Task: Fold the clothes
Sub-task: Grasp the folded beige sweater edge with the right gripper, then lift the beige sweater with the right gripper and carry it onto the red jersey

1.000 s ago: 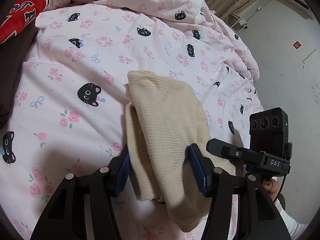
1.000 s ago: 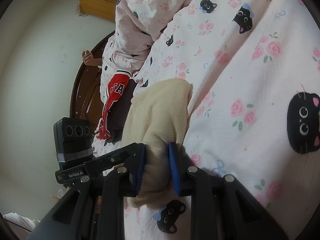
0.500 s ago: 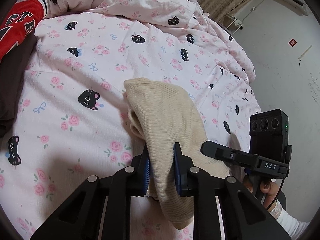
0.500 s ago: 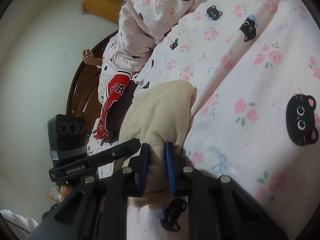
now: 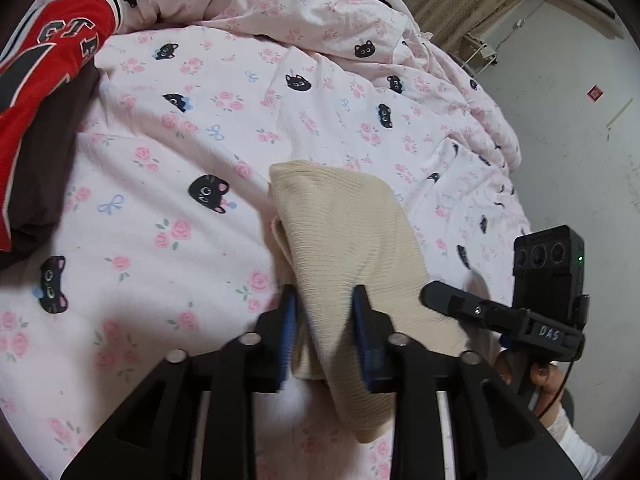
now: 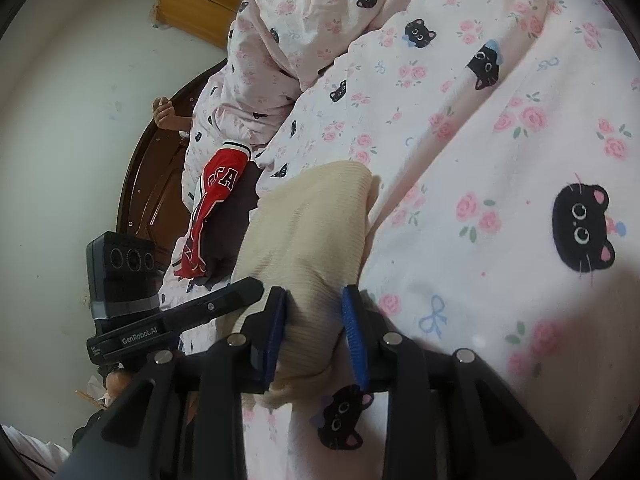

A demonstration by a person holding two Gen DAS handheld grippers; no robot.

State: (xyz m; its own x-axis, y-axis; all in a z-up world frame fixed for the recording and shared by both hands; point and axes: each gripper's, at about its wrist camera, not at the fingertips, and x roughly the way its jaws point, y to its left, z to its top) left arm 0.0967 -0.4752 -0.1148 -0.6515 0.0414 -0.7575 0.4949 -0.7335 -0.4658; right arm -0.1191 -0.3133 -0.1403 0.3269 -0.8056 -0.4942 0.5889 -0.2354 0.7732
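A cream ribbed knit garment lies bunched on the pink cat-print bedspread. My left gripper is shut on its near edge, with cloth pinched between the blue pads and hanging below. In the right wrist view the same garment runs away from me, and my right gripper is shut on its other near edge. Each gripper shows in the other's view, the right one beside the garment and the left one likewise.
A red and dark brown jacket lies at the left of the bed, also in the right wrist view. A rumpled duvet is heaped at the back. A dark wooden headboard and wooden cabinet stand by the wall.
My left gripper closed from wide open onto the garment's edge a second ago. Both grippers have since lifted and pulled back slightly, and their jaws now stand a little wider around thicker cloth.
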